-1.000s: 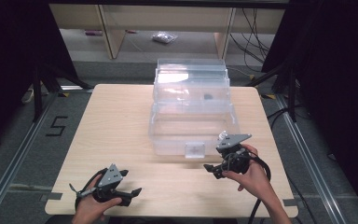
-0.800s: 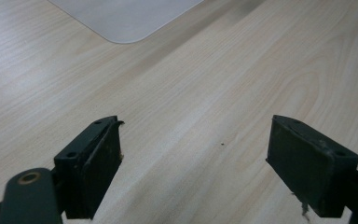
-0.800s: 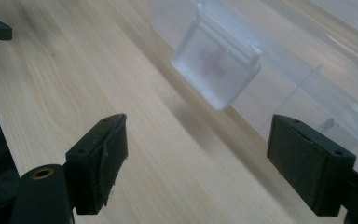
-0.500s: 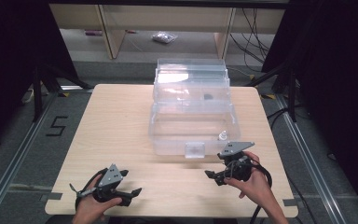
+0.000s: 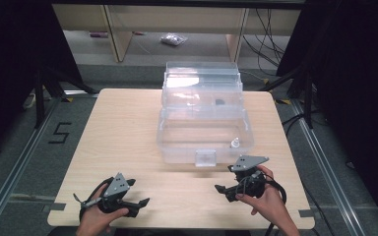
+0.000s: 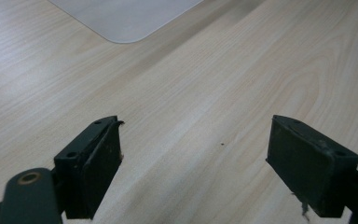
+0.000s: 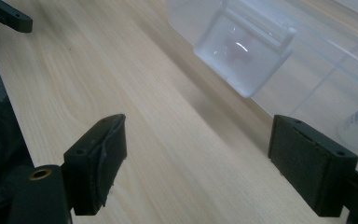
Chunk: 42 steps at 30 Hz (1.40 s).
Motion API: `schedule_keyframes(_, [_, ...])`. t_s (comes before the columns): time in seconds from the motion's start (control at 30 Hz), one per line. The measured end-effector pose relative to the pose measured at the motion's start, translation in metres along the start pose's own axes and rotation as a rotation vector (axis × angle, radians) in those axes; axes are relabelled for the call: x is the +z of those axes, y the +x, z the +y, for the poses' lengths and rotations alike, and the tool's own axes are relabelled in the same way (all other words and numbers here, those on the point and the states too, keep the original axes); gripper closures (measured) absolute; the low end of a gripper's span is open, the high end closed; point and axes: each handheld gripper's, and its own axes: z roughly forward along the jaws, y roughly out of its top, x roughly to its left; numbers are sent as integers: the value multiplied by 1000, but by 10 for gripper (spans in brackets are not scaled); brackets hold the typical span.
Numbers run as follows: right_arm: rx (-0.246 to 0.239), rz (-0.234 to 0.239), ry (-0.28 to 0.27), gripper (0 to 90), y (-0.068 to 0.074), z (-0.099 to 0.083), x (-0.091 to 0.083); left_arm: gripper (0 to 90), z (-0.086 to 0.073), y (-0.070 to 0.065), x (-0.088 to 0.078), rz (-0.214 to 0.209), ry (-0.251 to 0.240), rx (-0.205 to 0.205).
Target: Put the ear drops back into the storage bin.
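two open grippers wait by a clear box with a small bottle inside

the right gripper [image 5: 225, 189] sits on the table [image 5: 128, 137] with its jaws wide apart and nothing between them. the clear box [image 5: 204, 128] is just ahead of it, with the lid up at the far side. the box's long side runs across, left to right, and its latch [image 7: 244, 53] faces the gripper. the small bottle [image 5: 235, 143] stands up straight in the box, just past the right gripper. the left gripper [image 5: 139, 202] rests well off to the side, jaws apart and holding nothing too. it looks like the bottle is in and the box is not shut yet. i think the next move is to reach for the lid and bring it down.
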Motion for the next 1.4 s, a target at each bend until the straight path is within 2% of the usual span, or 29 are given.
schedule_keyframes(0.07, [-11, -1, -18, 201, 1, -2, 2, 170, 0, 0, 0, 0, 0, 0])
schedule_keyframes(0.1, [-6, 4, -2, 201, 1, -2, 1, 170, 0, 0, 0, 0, 1, 1])
schedule_keyframes(0.13, [-11, 9, -2, 200, 1, -3, 1, 170, 0, 0, 1, -5, -8, -2])
schedule_keyframes(0.2, [10, 14, -3, 199, 3, -5, 2, 170, 0, 0, 1, -4, -12, -2])
schedule_keyframes(0.33, [-7, 17, -5, 193, 1, -7, 2, 169, 0, 0, 0, 1, 0, 1])
schedule_keyframes(0.37, [4, 8, -19, 195, 2, -8, 3, 169, 0, 0, 0, -4, -10, -1])
schedule_keyframes(0.4, [0, 6, -15, 197, 2, -9, 1, 169, 0, 0, -1, 0, 4, 3])
schedule_keyframes(0.5, [15, 9, -15, 196, 3, -11, 0, 170, 0, 0, -1, 0, 1, 2])
schedule_keyframes(0.6, [8, 1, -16, 196, 2, -12, -1, 169, 0, 0, 0, -3, -8, 0])
schedule_keyframes(0.67, [35, 13, -9, 196, 5, -14, -1, 169, 0, 0, 0, -4, -8, 0])
schedule_keyframes(0.77, [7, 5, -29, 196, 2, -16, 0, 169, 0, 0, 0, -3, -8, 2])
schedule_keyframes(0.93, [13, 2, -20, 194, 2, -19, -1, 169, 0, 0, -1, 1, 3, 5])
schedule_keyframes(1.03, [12, 20, -19, 188, 1, -22, -1, 169, 0, 0, -1, 3, 6, 6])
schedule_keyframes(1.1, [38, 8, -10, 182, 3, -25, -2, 169, 0, 0, 0, 2, -6, 4])
schedule_keyframes(1.13, [20, 1, -25, 177, 2, -26, -2, 169, 0, 0, 0, 2, -7, 4])
schedule_keyframes(1.2, [31, 19, -18, 164, 3, -28, -1, 169, 0, 0, -1, 3, -6, 7])
schedule_keyframes(1.3, [22, 8, -29, 161, 3, -30, 0, 169, 0, 0, 0, 6, -9, 3])
schedule_keyframes(1.33, [22, 15, -16, 160, 5, -31, 0, 169, 0, 0, 0, 3, -7, 6])
schedule_keyframes(1.37, [-5, 19, -27, 160, 4, -33, 1, 169, 0, 1, 0, -2, -6, 8])
schedule_keyframes(1.4, [9, 19, -24, 160, 5, -33, 1, 169, 1, 1, -1, -6, 0, 9])
